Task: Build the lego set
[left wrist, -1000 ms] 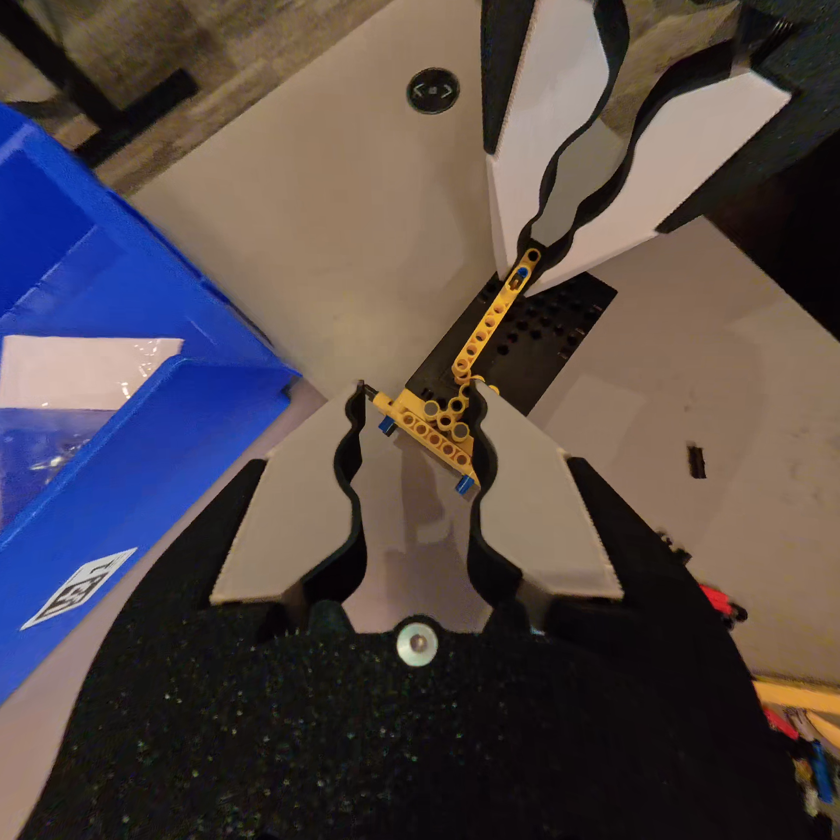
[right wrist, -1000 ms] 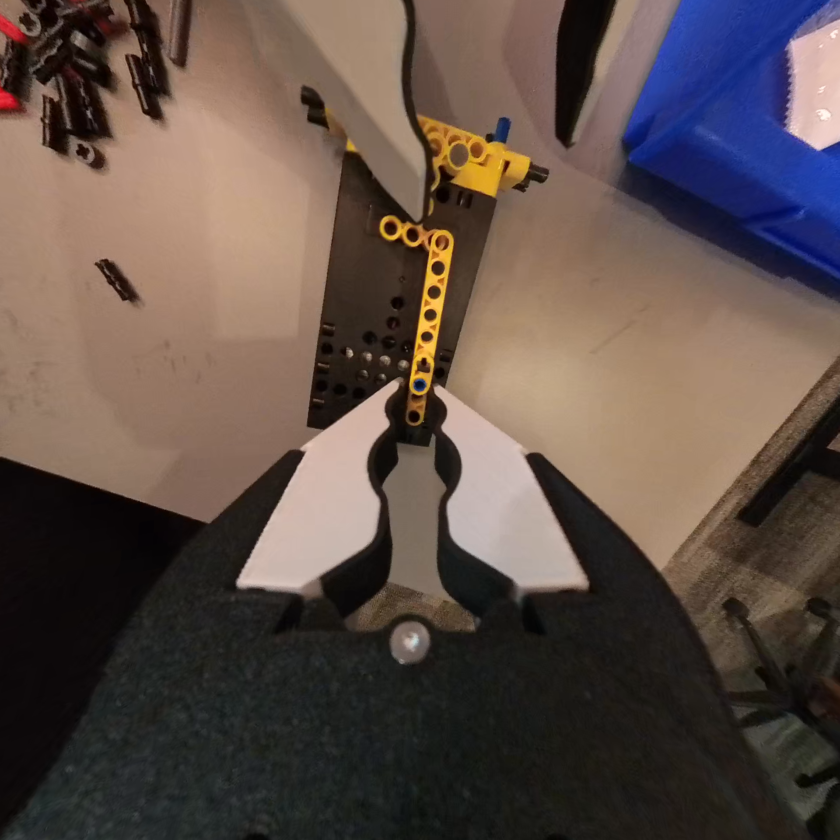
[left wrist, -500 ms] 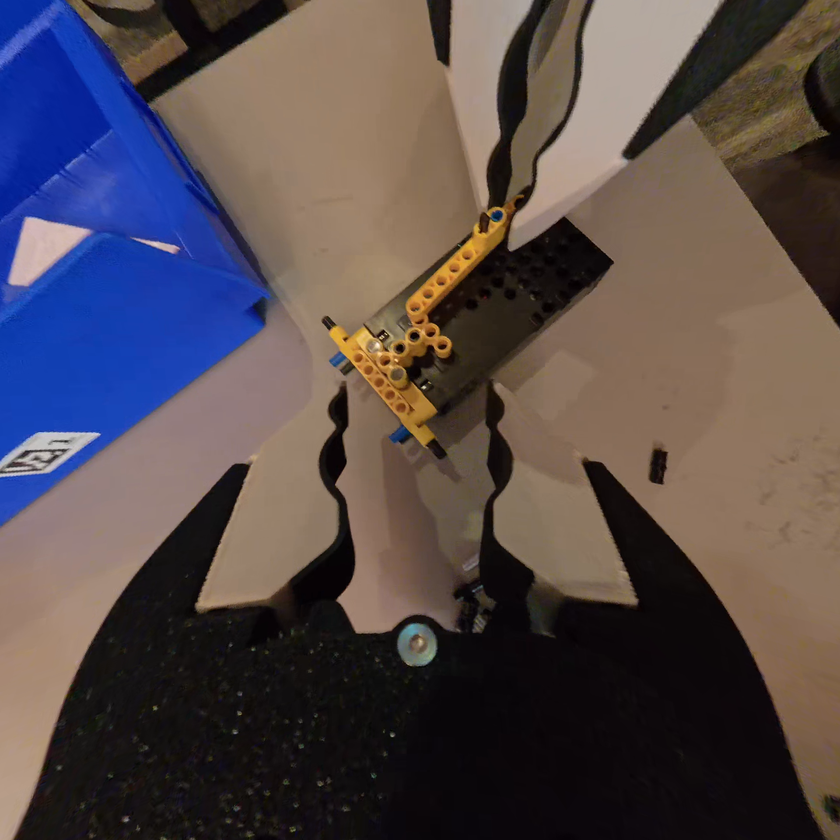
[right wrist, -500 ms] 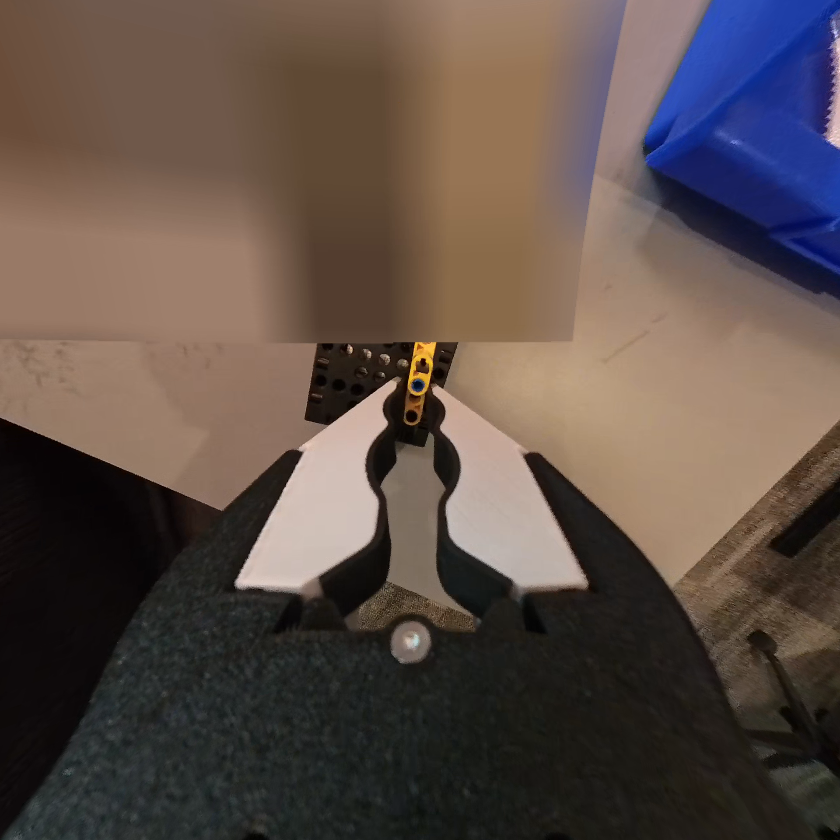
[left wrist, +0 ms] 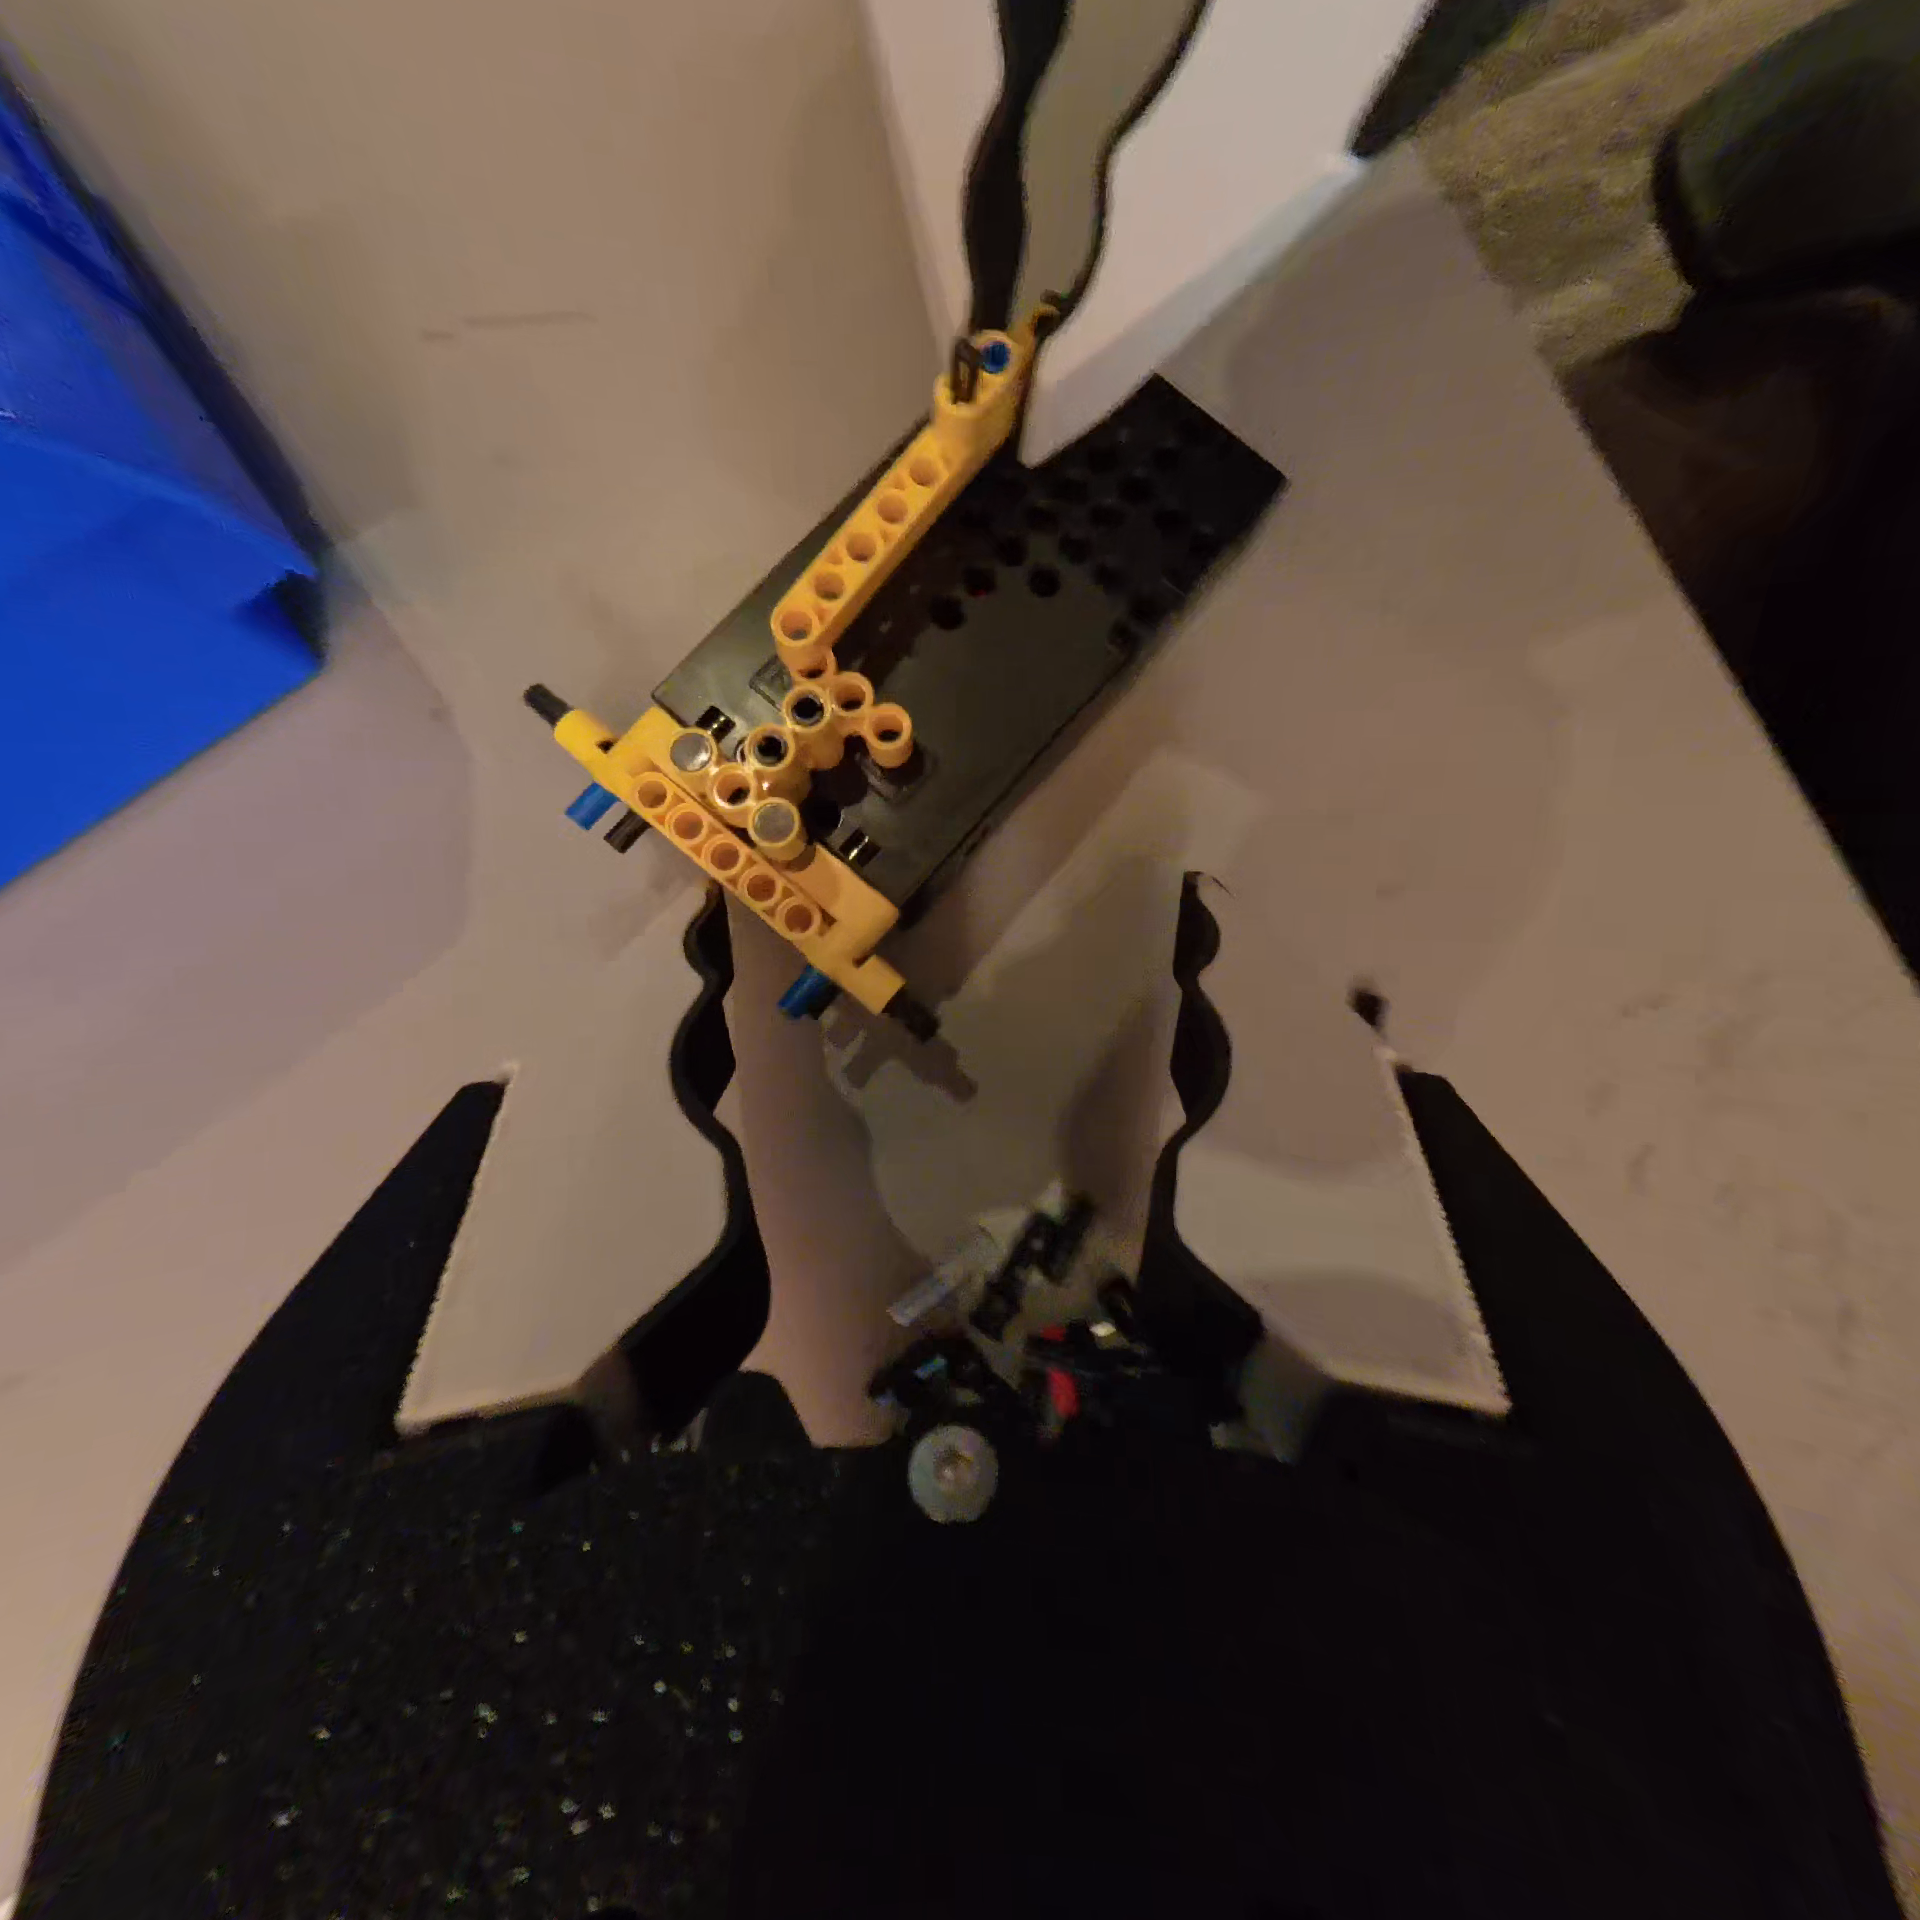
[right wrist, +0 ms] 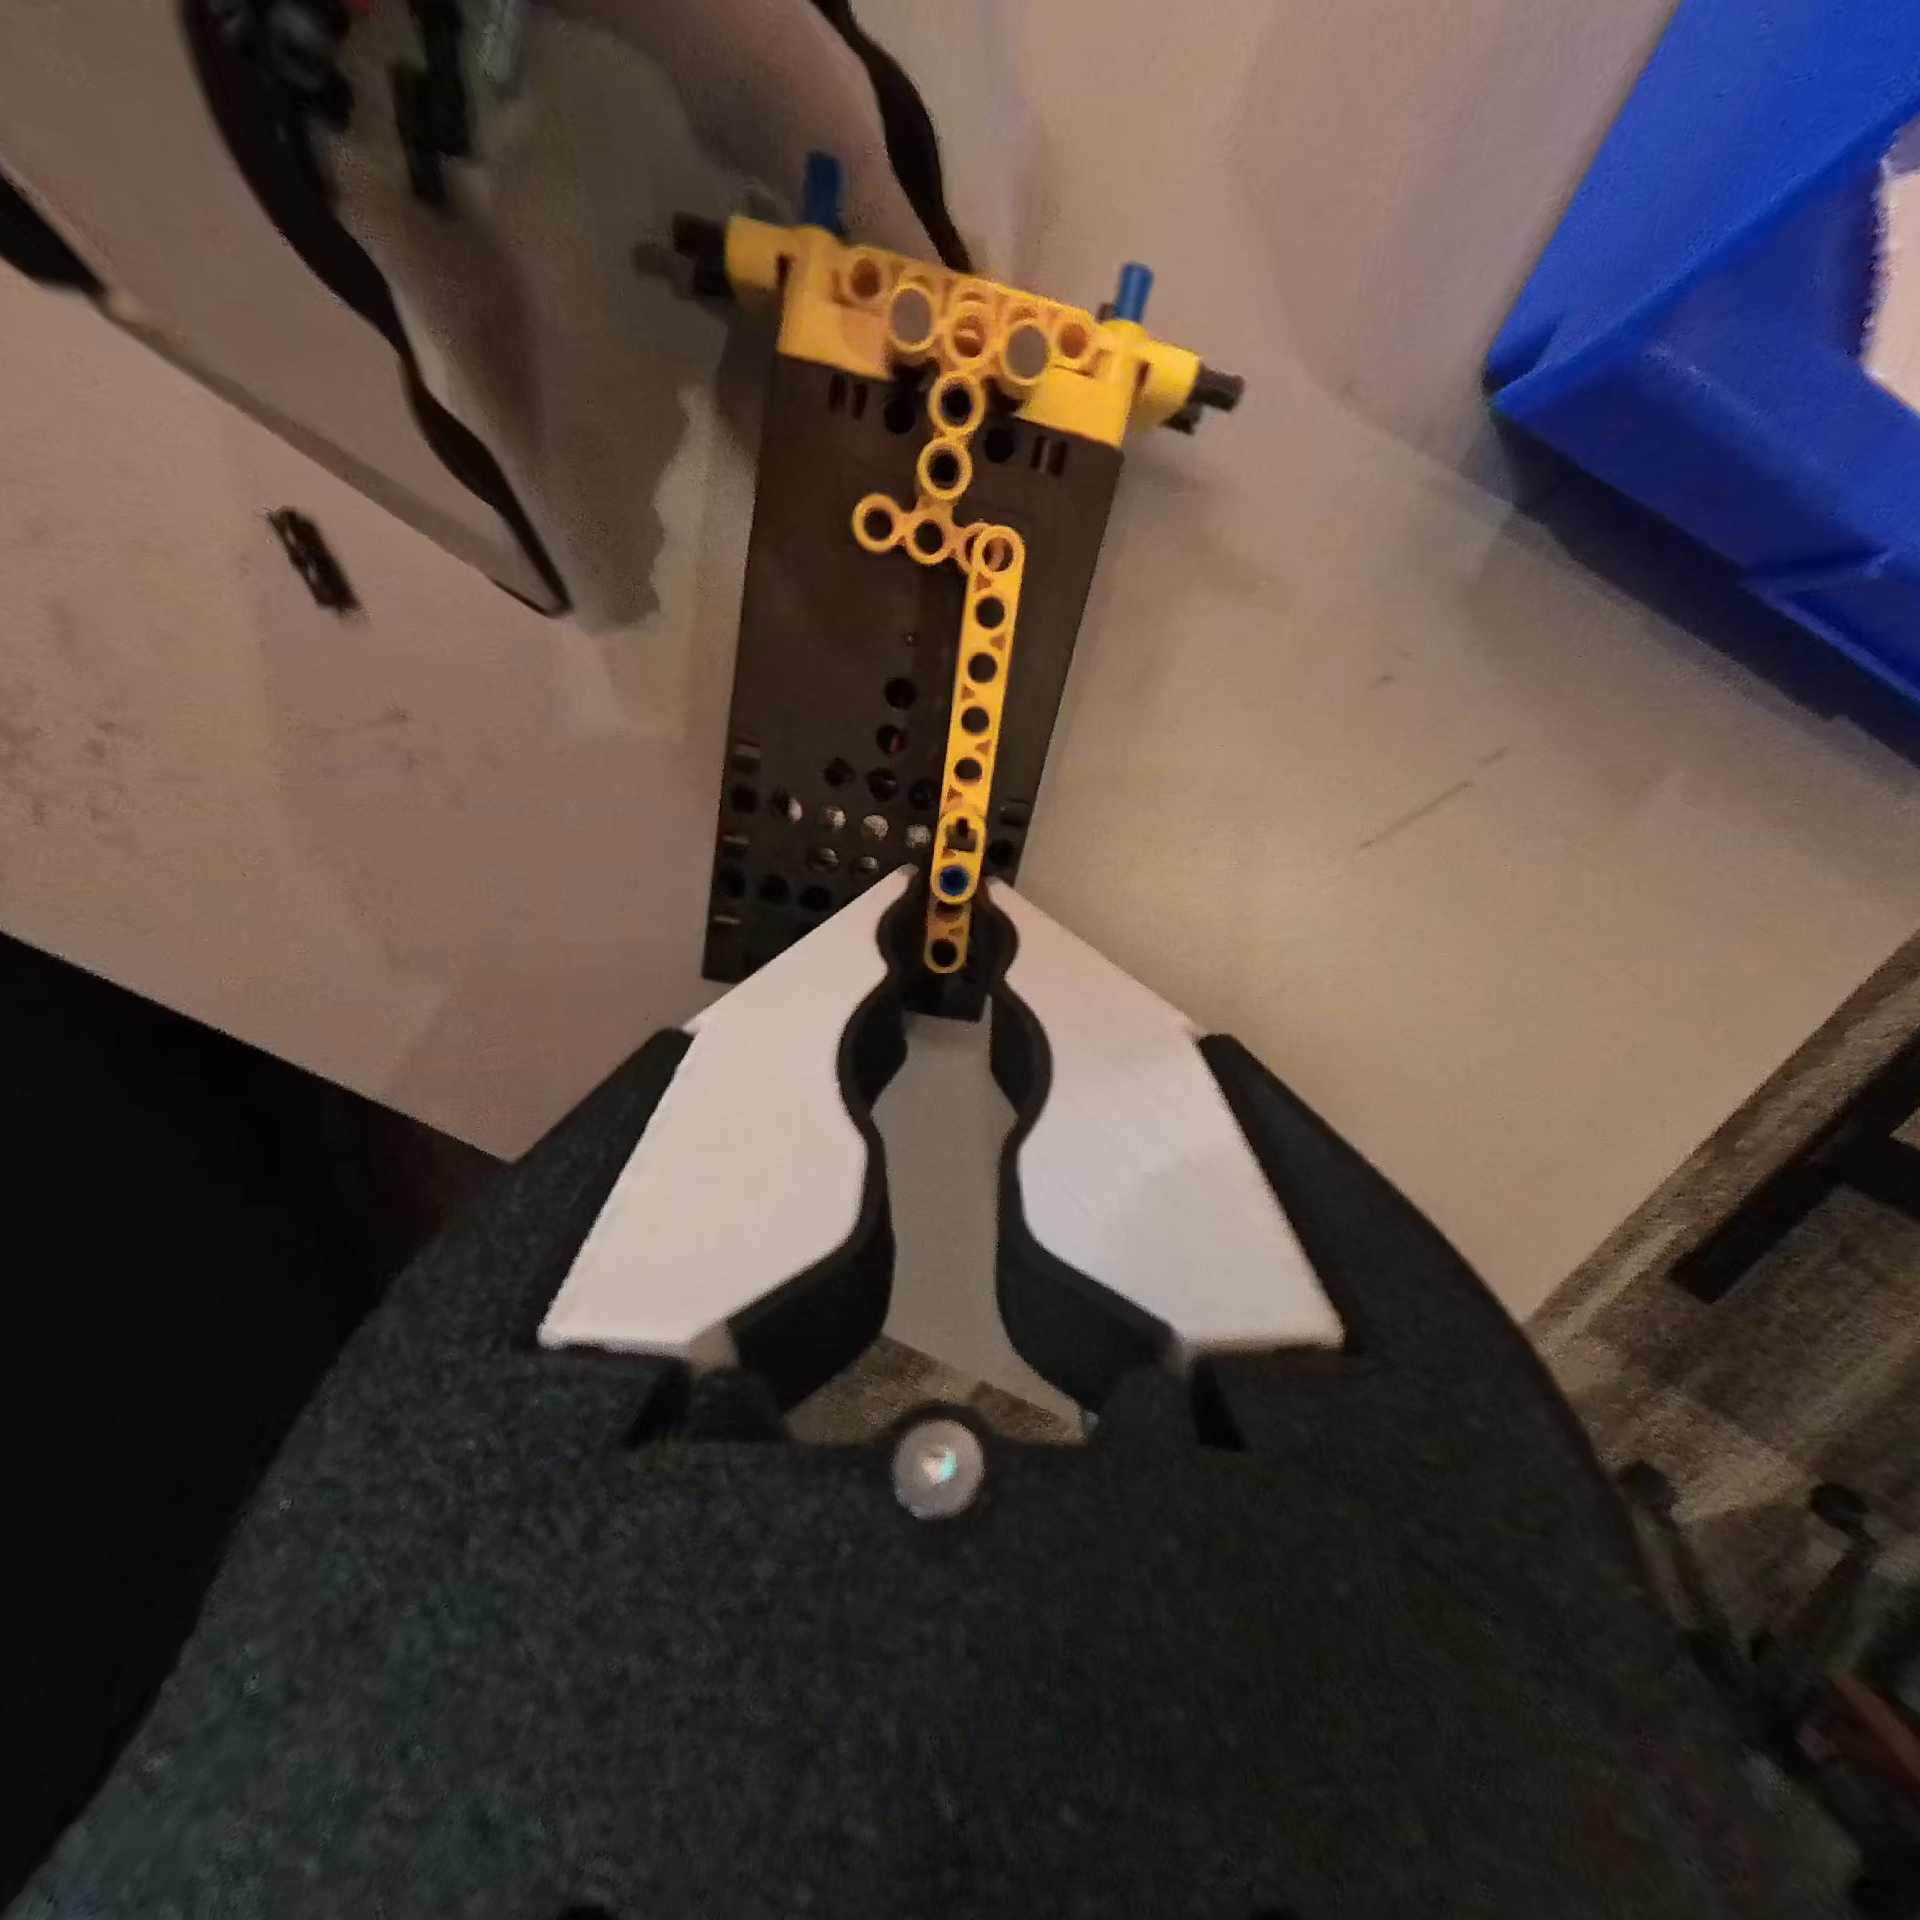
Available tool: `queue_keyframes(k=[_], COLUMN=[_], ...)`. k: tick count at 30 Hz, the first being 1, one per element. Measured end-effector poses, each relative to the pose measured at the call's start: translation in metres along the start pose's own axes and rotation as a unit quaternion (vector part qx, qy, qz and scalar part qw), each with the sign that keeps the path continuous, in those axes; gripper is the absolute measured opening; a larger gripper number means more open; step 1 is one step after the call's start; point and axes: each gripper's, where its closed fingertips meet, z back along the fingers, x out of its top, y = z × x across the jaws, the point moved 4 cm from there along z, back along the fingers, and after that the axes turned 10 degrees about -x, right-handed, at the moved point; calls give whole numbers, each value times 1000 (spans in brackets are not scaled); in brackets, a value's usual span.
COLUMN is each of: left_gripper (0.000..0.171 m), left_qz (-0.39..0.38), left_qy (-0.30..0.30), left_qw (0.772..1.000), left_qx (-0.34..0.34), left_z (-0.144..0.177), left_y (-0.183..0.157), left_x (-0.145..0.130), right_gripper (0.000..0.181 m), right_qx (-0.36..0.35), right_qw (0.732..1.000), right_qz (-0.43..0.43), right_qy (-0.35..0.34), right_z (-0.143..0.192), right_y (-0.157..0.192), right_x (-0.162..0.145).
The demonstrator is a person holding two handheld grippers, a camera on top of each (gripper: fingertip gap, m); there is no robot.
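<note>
A black perforated block lies on the white table, with a yellow frame pinned across one end and a long yellow beam lying over it. My left gripper is open and empty, its tips just short of the yellow frame. My right gripper is shut on the far end of the long yellow beam, over the block. It also shows at the top of the left wrist view. A left finger shows beyond the frame.
A blue bin stands left of the block; in the right wrist view it is at the upper right. A small black piece lies alone on the table. Loose parts lie under my left gripper. The table edge and carpet are close. My right fingertips sit around 8 centimeters from my left ones.
My left gripper has drawn back from the yellow frame it was around, and its jaws stand wider. My right gripper has stayed shut on the beam's end.
</note>
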Motion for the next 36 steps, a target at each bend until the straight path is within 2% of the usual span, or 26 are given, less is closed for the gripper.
queue_keyframes(k=[4, 6, 7, 9, 13, 15, 18, 20, 21, 24, 26, 30, 34, 36], left_gripper=[83, 70, 69, 69, 69, 68, 65, 23, 19, 22, 25, 25, 10, 9], left_qz=[15, 7, 7, 18, 47, 51, 18, -17, -24, -5, -4, 16, 22, 24], left_qy=[8, 16, 18, 4, -115, -137, -69, -28, -32, -36, -19, -24, -21, -27], left_qw=[997, 994, 993, 996, 992, 989, 997, 999, 999, 999, 1000, 1000, 999, 999], left_qx=[-73, -111, -115, -87, -36, -27, 8, 30, 32, -2, 6, 2, 9, 9], left_z=[4, 6, 7, 16, 44, 44, 18, 5, 3, -5, -11, -13, -23, -23], left_y=[-39, -62, -67, -64, -47, -42, -34, -31, -30, -28, -22, -19, -18, -19], left_x=[-3, -6, -6, -3, 32, 49, 54, 56, 61, 71, 68, 67, 58, 57], right_gripper=[7, 7, 7, 7, 7, 7, 8, 8, 8, 8, 8, 8, 8, 8], right_qx=[24, 38, 39, 42, 33, 30, 29, 35, 40, 47, 52, 62, 65, 63], right_qw=[997, 991, 988, 988, 986, 985, 985, 986, 988, 988, 988, 988, 987, 987], right_qz=[69, 124, 141, 140, 160, 164, 165, 151, 139, 131, 128, 116, 108, 104], right_qy=[-10, -33, -44, -45, -46, -46, -51, -56, -58, -68, -71, -82, -99, -106], right_z=[5, 7, 7, 7, 7, 7, 7, 7, 7, 6, 6, 6, 5, 5], right_y=[6, 9, 9, 9, 10, 10, 10, 10, 9, 9, 8, 7, 7, 7], right_x=[-11, -16, -17, -17, -17, -17, -17, -17, -18, -18, -19, -19, -20, -20])
